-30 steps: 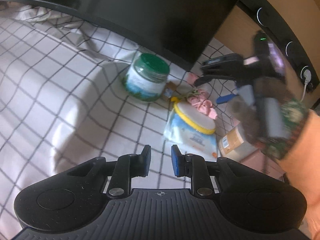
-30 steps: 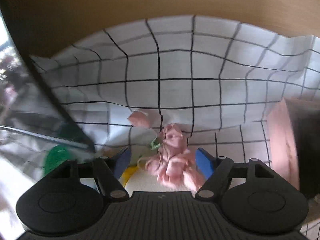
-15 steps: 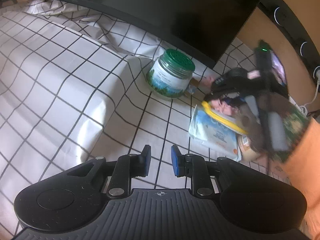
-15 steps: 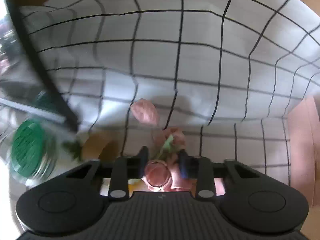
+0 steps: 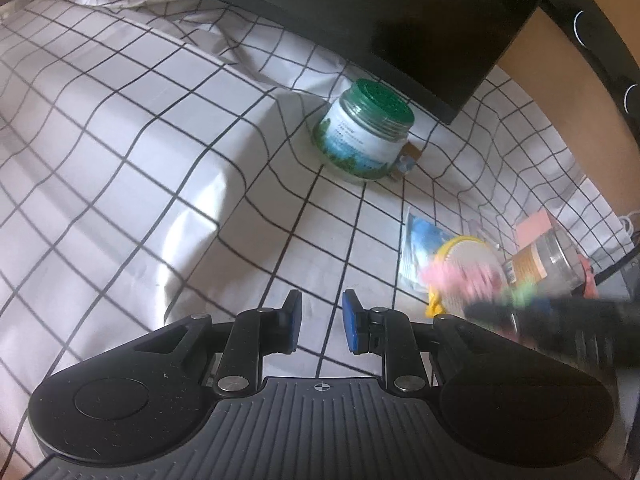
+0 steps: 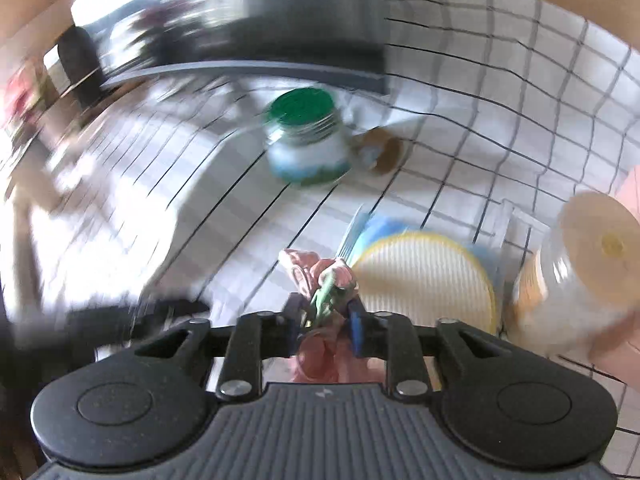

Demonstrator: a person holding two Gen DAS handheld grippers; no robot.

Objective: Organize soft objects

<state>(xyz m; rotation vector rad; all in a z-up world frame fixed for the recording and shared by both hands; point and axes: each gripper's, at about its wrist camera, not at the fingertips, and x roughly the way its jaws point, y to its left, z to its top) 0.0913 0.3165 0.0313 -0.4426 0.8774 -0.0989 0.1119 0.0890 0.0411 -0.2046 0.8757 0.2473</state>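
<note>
Carrying a pink fabric flower (image 6: 316,276), the right gripper (image 6: 323,320) pinches it between nearly closed jaws above the checked cloth (image 6: 500,92), beside a yellow-rimmed pad (image 6: 424,276). Left gripper (image 5: 321,322) hovers slightly open, empty. Next likely needs a chosen spot and gentle release.

Motion blur smears most of the right wrist view: the green-lidded jar (image 6: 306,136), its label unreadable, and everything left of the jar dissolve into streaks. The pink flower (image 6: 320,280) is partly hidden between the right hand-held gripper (image 6: 323,322) fingers. In the left wrist view that gripper, right of the jar (image 5: 364,136), is a dark smear, and the clear jar (image 5: 548,256) behind it is half covered
</note>
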